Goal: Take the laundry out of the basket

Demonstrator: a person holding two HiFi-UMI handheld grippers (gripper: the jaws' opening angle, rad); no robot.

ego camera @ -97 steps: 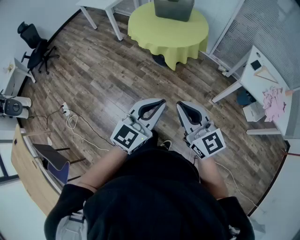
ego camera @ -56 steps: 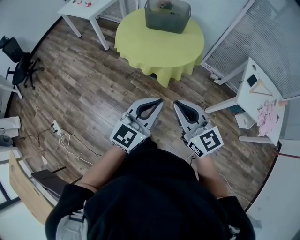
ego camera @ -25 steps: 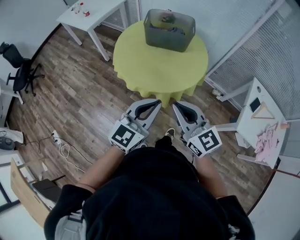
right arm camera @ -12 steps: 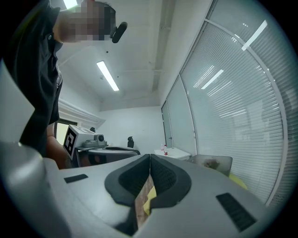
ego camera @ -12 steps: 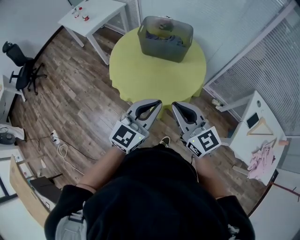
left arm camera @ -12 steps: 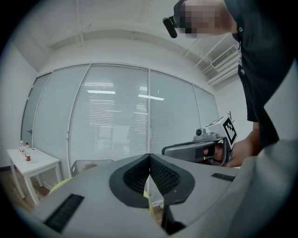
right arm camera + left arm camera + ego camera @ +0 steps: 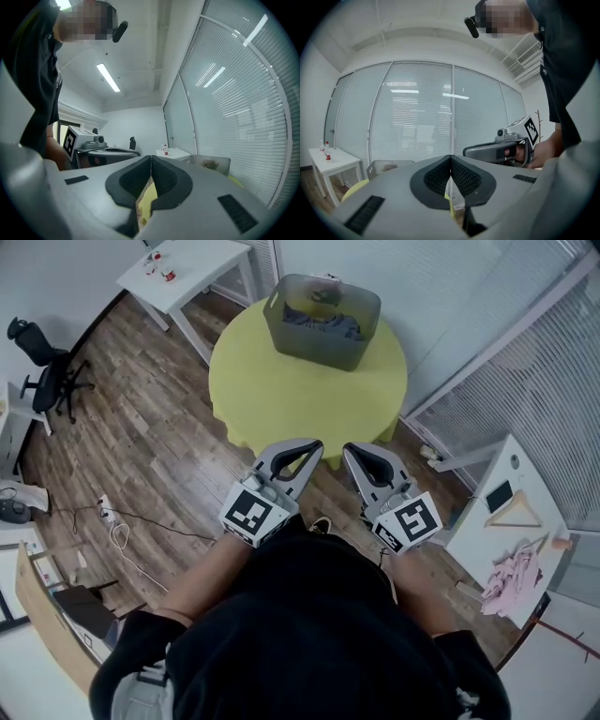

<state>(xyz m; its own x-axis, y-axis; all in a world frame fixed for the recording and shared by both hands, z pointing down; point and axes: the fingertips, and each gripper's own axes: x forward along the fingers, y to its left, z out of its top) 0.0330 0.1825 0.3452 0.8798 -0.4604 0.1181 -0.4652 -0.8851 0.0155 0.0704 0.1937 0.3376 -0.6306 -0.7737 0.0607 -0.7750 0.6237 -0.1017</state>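
Left gripper point(image 7: 316, 443): jaws together, empty.
Right gripper point(image 7: 350, 447): jaws together, empty.
Basket point(image 7: 314, 349): far edge of yellow table point(image 7: 298, 397), laundry point(image 7: 330, 324) inside.

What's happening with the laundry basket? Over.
Left gripper shut, empty. Right gripper shut, empty. Laundry in basket on yellow table, untouched. Nothing blocking.

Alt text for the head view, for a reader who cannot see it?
The left gripper and right gripper are held side by side, jaws shut and empty, short of a round yellow table bearing a grey basket of laundry. A white side table stands upper left.
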